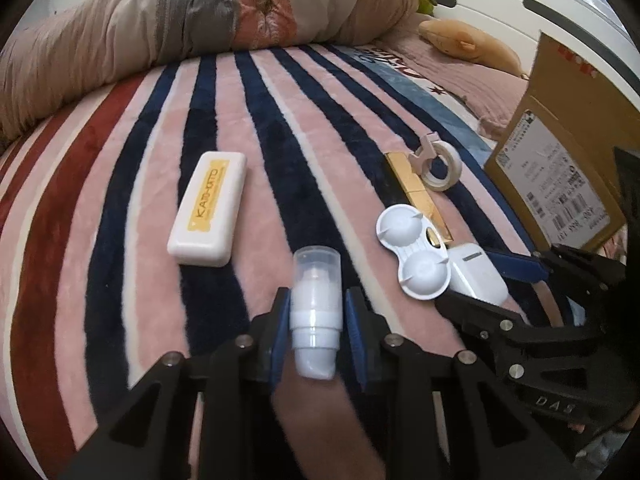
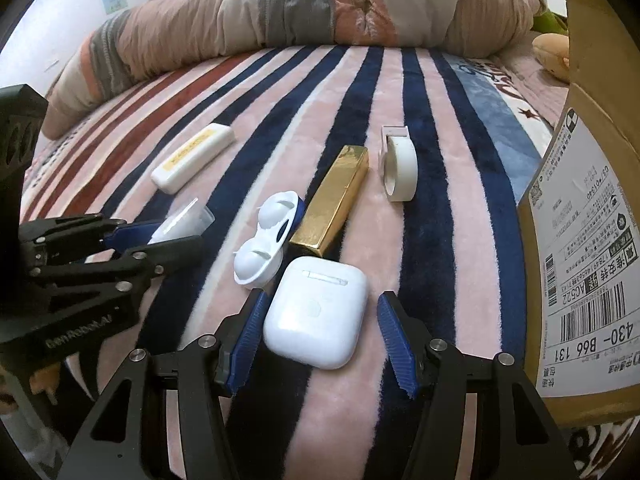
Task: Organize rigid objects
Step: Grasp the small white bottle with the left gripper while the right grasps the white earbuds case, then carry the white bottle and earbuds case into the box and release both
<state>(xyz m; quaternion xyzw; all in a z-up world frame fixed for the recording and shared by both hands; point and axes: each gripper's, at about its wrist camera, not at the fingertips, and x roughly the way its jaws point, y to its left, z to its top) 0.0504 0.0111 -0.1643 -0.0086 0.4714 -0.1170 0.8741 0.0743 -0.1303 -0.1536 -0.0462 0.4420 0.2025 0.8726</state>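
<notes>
On the striped blanket [image 1: 240,128] my left gripper [image 1: 316,312] is shut on a small white pump bottle [image 1: 316,320] with a clear cap, lying flat. My right gripper [image 2: 320,320] is open, its blue pads either side of a white earbuds case [image 2: 316,312], not touching it. The case also shows in the left wrist view [image 1: 476,276]. Beyond lie a white contact lens case [image 2: 264,236], a gold bar-shaped box [image 2: 336,204], a white tape dispenser [image 2: 398,168] and a white box with a yellow label [image 2: 192,156].
A cardboard box [image 2: 580,240] with shipping labels stands close on the right. A rolled quilt [image 2: 320,8] lies across the back of the bed. A plush toy [image 1: 468,40] sits at the far right.
</notes>
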